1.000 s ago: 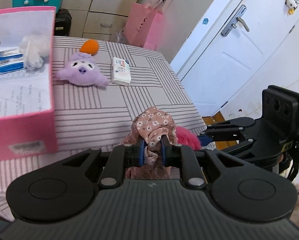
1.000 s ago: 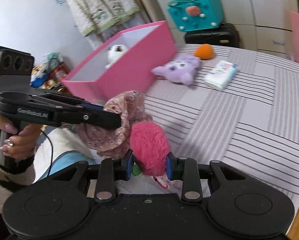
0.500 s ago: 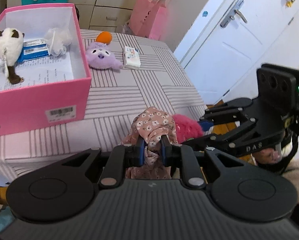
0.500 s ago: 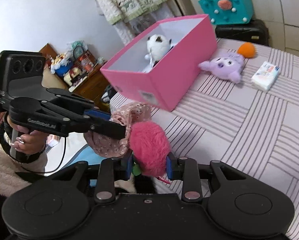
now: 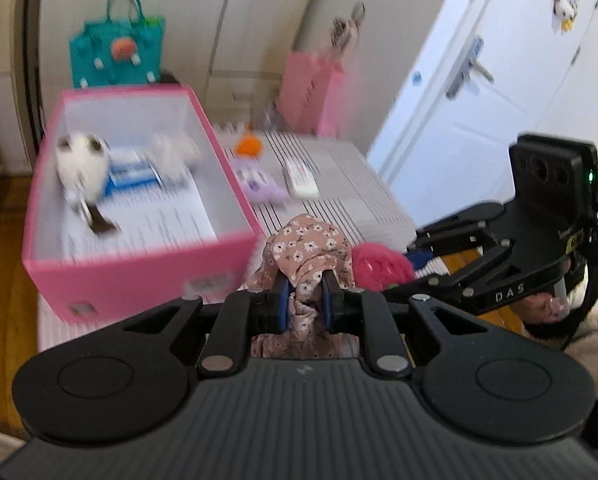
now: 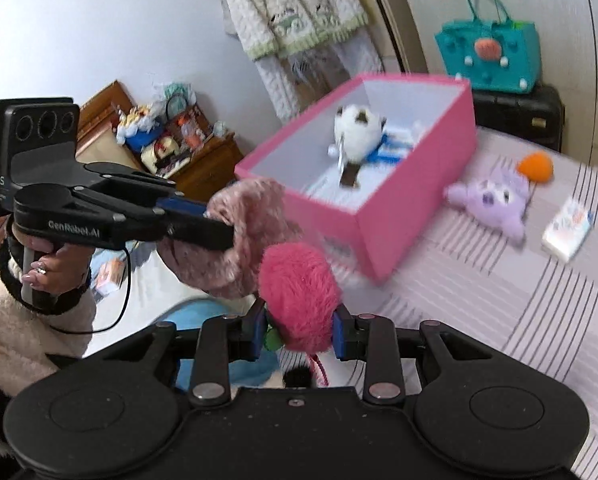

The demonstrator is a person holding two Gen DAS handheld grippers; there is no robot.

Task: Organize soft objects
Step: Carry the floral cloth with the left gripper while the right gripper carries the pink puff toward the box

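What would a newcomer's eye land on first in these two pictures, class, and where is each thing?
First the bright pink fluffy pompom, clamped in the right gripper close to the camera, with a floral fabric scrunchie pinched in the left gripper beside it. Behind them, an open pink box on the striped table holds a white plush toy.

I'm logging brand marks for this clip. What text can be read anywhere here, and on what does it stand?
"GenRobot.AI": side of the left gripper, right wrist view.
"DAS": rear block of the left gripper, same view.
"DAS": arm of the right gripper, left wrist view.
Too blurred to read: sticker on the pink box, print on the tissue pack.
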